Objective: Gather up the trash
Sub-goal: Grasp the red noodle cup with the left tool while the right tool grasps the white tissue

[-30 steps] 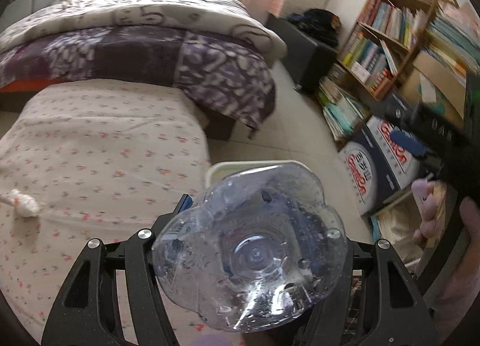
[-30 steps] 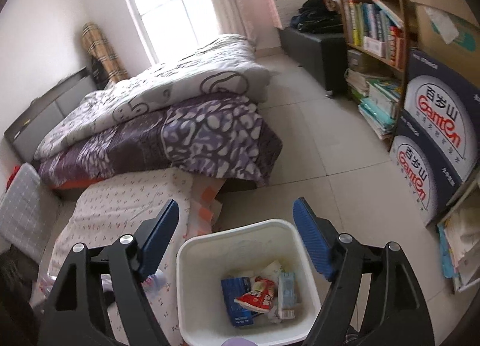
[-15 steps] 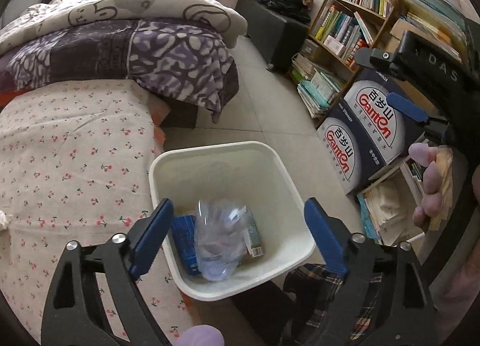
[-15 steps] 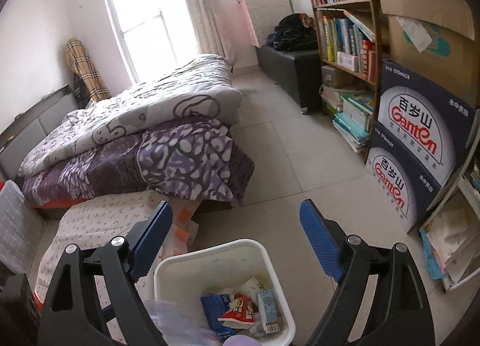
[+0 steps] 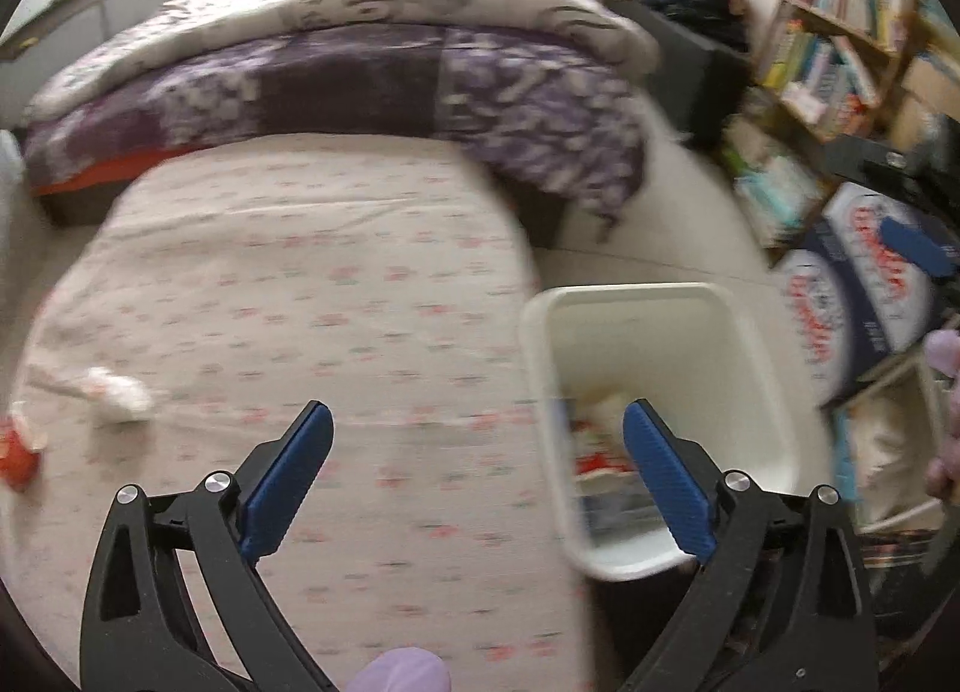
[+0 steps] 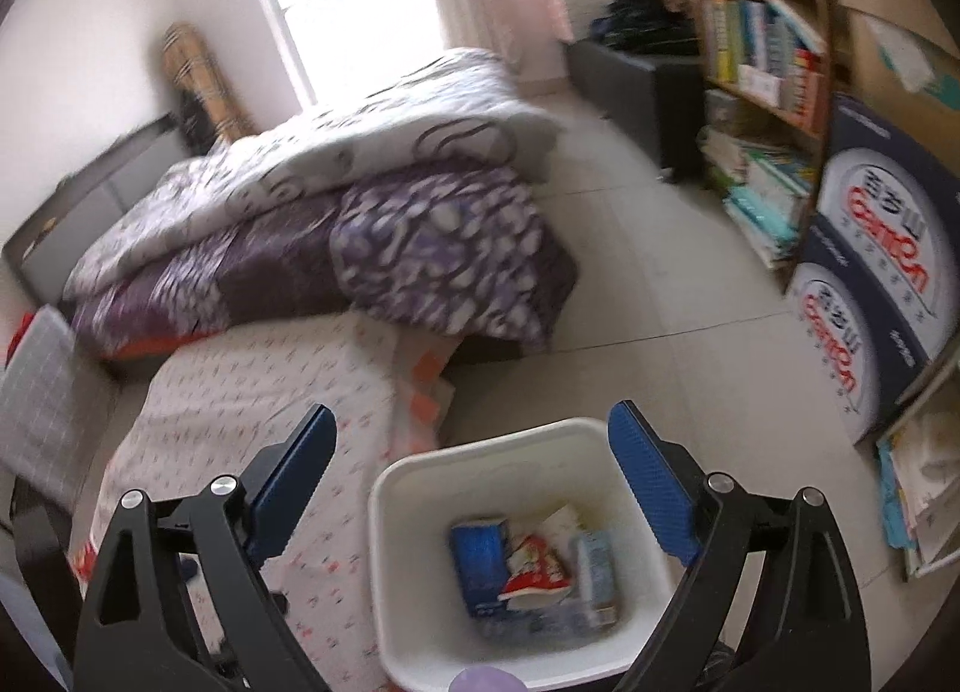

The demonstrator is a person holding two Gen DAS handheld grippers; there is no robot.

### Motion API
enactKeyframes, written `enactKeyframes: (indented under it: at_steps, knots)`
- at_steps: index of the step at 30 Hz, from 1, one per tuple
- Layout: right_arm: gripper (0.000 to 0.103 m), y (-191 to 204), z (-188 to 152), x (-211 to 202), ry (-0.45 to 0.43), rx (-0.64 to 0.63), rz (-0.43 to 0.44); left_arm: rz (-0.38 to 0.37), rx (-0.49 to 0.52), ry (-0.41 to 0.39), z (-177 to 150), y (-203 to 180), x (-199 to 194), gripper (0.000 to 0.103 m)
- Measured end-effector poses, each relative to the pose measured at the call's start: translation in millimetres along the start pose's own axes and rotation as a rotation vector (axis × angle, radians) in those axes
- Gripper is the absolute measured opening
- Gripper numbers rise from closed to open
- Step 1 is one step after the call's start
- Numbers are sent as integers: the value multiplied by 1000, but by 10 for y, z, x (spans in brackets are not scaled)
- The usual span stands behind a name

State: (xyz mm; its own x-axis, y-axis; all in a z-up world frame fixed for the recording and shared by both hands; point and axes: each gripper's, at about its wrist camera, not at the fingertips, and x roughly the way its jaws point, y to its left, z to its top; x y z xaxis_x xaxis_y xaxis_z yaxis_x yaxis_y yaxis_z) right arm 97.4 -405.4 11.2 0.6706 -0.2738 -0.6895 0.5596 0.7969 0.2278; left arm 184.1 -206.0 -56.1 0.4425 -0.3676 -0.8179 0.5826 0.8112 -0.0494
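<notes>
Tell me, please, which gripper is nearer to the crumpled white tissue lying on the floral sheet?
Left. The left gripper hangs open over the floral sheet, the crumpled white tissue off to its left; the right gripper hangs open over the white bin.

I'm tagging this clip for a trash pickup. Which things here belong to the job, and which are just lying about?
Belongs to the job:
- white bin with trash inside
- crumpled white tissue on the floral sheet
- red wrapper at the sheet's edge
- left gripper, open and empty

Just lying about:
- purple quilt
- bookshelf
- printed boxes
</notes>
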Motion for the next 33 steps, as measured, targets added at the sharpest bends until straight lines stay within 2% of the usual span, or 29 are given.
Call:
enactKeyframes:
  at_steps: [2, 5, 12, 15, 18, 20, 23, 28, 30, 33]
  knots:
    - [90, 180, -62, 46, 18, -32, 18, 108, 3, 16, -19, 297, 2, 94]
    - [90, 481, -154, 141, 55, -76, 53, 208, -25, 61, -69, 747, 1, 95]
    - [90, 1057, -363, 365, 122, -174, 84, 500, -175, 108, -251, 2124, -125, 95]
    - [90, 1285, -465, 504, 167, -212, 94, 592, -141, 158, -316, 2548, -148, 96]
    - [90, 1478, -568, 651, 221, -242, 105, 606, -59, 238, -395, 2953, -96, 96]
    - [90, 1642, -663, 726, 249, -282, 126, 654, -8, 312, -468, 3259, 21, 96]
    - [90, 1940, -814, 788, 242, -404, 157, 621, 36, 387, -593, 3552, 179, 96]
    - [90, 2540, -1034, 975, 243, -618, 261, 531, 88, 383, -719, 3820, 249, 94]
    - [90, 2848, -1166, 1095, 256, -735, 325, 474, 89, 377, -779, 3904, 267, 82]
    - [89, 3269, -1373, 1282, 287, -881, 387, 385, 52, 318, -834, 3960, 202, 63]
